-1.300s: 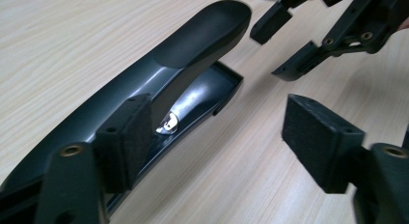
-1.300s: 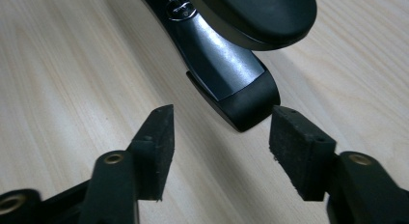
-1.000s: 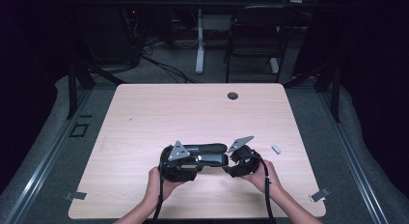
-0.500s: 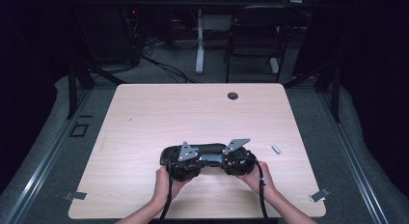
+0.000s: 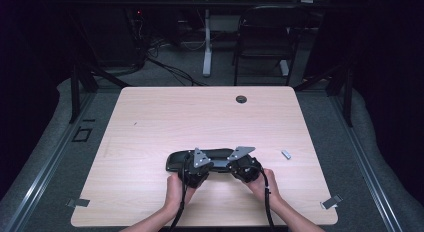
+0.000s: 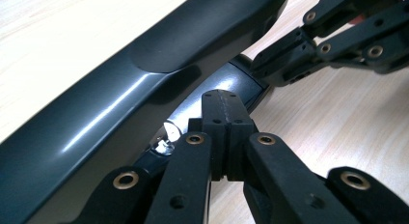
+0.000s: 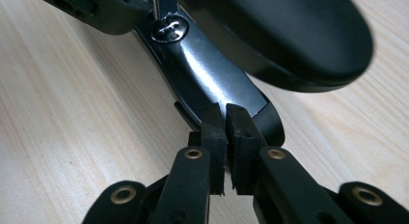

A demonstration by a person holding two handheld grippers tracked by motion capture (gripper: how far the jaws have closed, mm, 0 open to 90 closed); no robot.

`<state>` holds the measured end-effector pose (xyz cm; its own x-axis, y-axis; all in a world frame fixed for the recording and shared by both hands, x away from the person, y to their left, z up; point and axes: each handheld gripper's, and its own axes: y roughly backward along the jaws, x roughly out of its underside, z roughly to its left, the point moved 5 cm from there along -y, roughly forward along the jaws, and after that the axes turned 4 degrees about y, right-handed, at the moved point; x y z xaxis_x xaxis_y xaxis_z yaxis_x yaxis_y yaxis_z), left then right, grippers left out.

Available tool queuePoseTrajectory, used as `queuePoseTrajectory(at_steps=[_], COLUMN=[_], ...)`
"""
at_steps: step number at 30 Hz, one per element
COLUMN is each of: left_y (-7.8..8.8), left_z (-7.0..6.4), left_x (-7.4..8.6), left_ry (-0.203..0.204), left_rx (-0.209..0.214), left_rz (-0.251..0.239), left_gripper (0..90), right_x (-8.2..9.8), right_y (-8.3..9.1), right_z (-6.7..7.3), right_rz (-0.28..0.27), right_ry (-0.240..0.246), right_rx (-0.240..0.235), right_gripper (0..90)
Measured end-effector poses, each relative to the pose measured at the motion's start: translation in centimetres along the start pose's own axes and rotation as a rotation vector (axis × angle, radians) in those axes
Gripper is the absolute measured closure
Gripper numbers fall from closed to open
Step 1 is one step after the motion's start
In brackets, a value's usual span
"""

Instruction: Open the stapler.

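Table [image 5: 165, 117] is lying mostly bare. Left of the grippers, open wood is running out to the left edge. The far half is free up to a round cable hole [image 5: 241, 99] near the back edge.

A long black part [image 5: 175, 161] is lying crosswise in the near middle of the table, well in from every edge. In the left gripper view it [image 6: 120, 89] is showing as a padded upper bar over a glossy lower plate [image 6: 231, 84].

The left gripper [image 5: 199, 161], held in the left hand [image 5: 177, 189], is sitting at the part's near side. Its jaws have just been closing and the pads [image 6: 218, 115] are now meeting with nothing seen between them, the tips lying over the glossy plate. Whether they are touching it, cannot tell.

The right gripper [image 5: 240, 162], in the right hand [image 5: 262, 184], is sitting just beside the left one, at the part's right end. Its jaws have also just been closing. In the right gripper view [image 7: 225, 119] only a thin slit is showing between the pads, tips at the rounded end of the plate [image 7: 207, 74], below a screw [image 7: 166, 28]. Cannot tell if the plate edge is being pinched.

Right of both, a small silver piece [image 5: 286, 154] is lying alone, with bare wood on to the right edge.
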<state>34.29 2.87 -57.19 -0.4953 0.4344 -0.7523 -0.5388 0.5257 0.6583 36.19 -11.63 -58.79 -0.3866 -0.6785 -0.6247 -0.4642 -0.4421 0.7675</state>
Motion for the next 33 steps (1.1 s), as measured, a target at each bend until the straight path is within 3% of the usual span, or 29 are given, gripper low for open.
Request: queuePoseTrajectory(at_steps=[8,11,13,15,16,18,19,22,33], left_y=[-0.7,-0.9,-1.1,-1.3,-1.3,-1.5,-1.5,-1.9,-2.7], left_z=[-0.3,-0.3,-0.4,-0.5,-0.5,-0.7,-0.7,-0.8,-1.0], left_x=[-0.4,-0.4,-0.4,-0.5,-0.5,-0.6,-0.6,-0.6,-0.6], left_ry=[-0.006,-0.003,-0.003,0.001,0.001,0.0,0.0,0.008,0.024], left_rx=[-0.007,-0.003,-0.001,-0.004,-0.002,-0.007,-0.007,-0.008,-0.028], left_rz=[-0.01,-0.008,-0.004,-0.011,-0.011,-0.017,-0.017,-0.021,-0.045], left_gripper=[90.0,90.0,90.0,90.0,90.0,90.0,90.0,90.0,90.0], right_x=[-0.1,0.0,-0.1,-0.2,-0.2,-0.1,-0.1,0.2,0.3], right_y=[-0.9,-0.9,-1.0,-0.9,-1.1,-0.9,-1.2,-1.0,-1.3], right_z=[0.6,0.5,0.5,0.3,0.4,0.0,0.1,-0.1,0.1], right_rz=[-0.026,-0.007,-0.041,-0.028,-0.048,-0.017,-0.049,-0.027,-0.08], right_ry=[-0.004,0.014,0.0,0.017,-0.002,0.023,-0.004,0.021,0.012], right_rx=[0.012,0.012,0.026,0.039,0.046,0.057,0.062,0.067,0.084], right_gripper=[87.1,87.2,87.2,87.6,87.8,88.0,87.8,86.3,90.0])
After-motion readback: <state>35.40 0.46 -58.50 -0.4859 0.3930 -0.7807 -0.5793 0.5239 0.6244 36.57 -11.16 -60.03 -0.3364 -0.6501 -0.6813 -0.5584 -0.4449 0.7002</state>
